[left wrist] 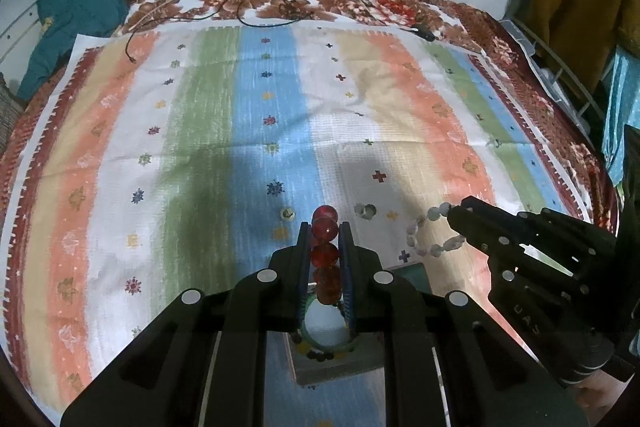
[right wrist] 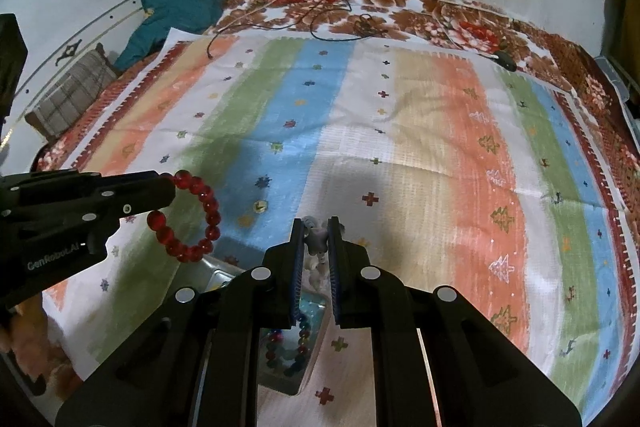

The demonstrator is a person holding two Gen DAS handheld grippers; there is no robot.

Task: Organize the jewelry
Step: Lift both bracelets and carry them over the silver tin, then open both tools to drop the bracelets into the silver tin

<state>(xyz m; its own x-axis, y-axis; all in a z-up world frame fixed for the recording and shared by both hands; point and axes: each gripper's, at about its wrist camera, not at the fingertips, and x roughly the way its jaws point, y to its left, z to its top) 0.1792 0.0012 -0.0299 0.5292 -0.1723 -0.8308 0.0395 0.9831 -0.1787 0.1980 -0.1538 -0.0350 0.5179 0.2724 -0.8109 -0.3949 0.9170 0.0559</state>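
My left gripper [left wrist: 325,227] is shut on a red bead bracelet [left wrist: 325,251], which hangs above the striped cloth. From the right wrist view the same red bead bracelet [right wrist: 196,219] dangles as a ring from the left gripper [right wrist: 170,187]. My right gripper [right wrist: 316,223] is shut on a pale white bead bracelet [right wrist: 316,241]; in the left wrist view that white bead bracelet [left wrist: 430,233] loops down from the right gripper [left wrist: 454,213]. Below both sits an open box [left wrist: 332,367] holding a green bangle [left wrist: 326,343] and a dark multicoloured bead string [right wrist: 298,347].
Two small rings lie on the striped cloth [left wrist: 200,131]: one [left wrist: 287,213] on the blue stripe, another [left wrist: 366,211] to its right. Black cables [left wrist: 260,7] and a small black device [left wrist: 424,33] lie at the far edge. A teal garment [left wrist: 76,11] is at back left.
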